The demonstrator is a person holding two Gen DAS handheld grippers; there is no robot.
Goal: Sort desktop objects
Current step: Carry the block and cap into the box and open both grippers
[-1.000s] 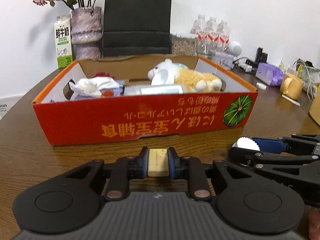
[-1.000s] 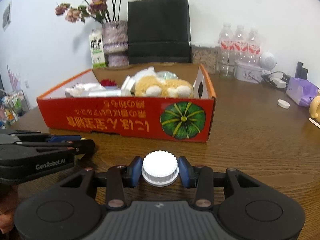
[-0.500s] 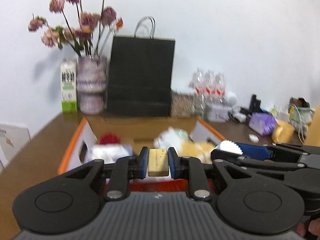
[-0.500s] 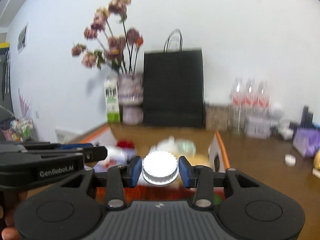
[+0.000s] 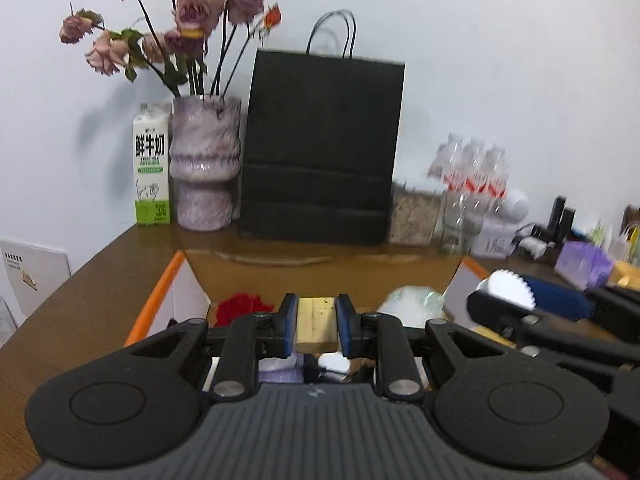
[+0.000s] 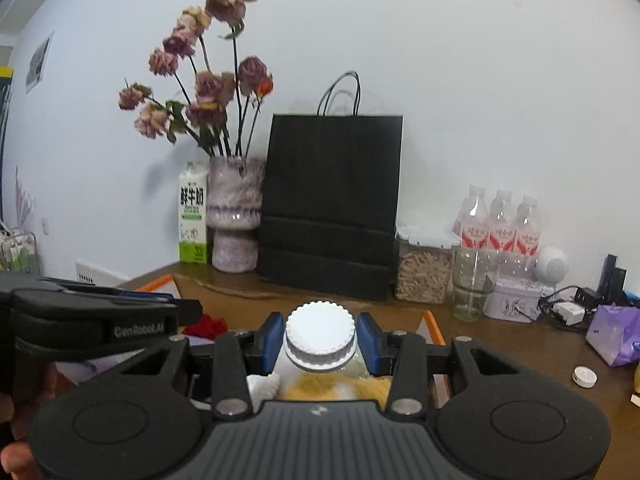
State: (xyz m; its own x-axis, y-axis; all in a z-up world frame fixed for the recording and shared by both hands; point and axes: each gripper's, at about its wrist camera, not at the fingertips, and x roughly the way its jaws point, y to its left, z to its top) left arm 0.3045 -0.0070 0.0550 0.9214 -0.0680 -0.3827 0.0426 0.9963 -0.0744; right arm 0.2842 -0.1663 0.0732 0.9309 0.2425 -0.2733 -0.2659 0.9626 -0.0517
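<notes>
My left gripper is shut on a small tan wooden block and holds it above the orange cardboard box. My right gripper is shut on a white ribbed bottle cap, also above the box; the cap also shows at the right of the left wrist view. Below them in the box lie a red item, a plush toy and white and purple items.
At the table's back stand a black paper bag, a vase of dried flowers, a milk carton, water bottles and a jar. A purple pack and a small white cap lie at the right.
Both grippers have risen from table level in front of the box and moved forward over it, each still holding its object.
</notes>
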